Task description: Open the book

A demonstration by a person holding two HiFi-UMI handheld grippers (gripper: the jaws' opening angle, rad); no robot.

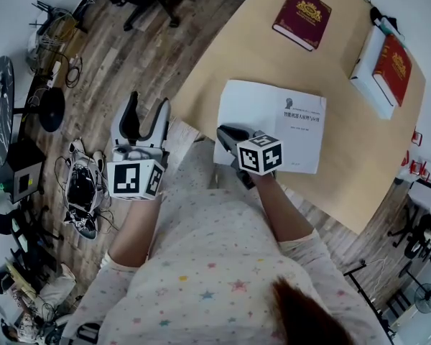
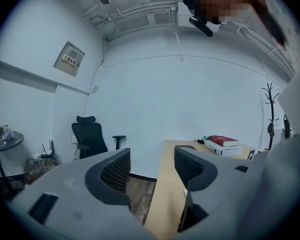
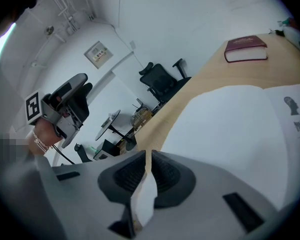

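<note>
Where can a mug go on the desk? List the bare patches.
Bare: the tan wooden desk left of the maroon gold-stamped book; the band between it and the open white book; the corner right of that book. Crowded: the red book on its white box, and the right gripper pinching the white book's edge.

Bright even light, fisheye edges dark, slightly soft.
</note>
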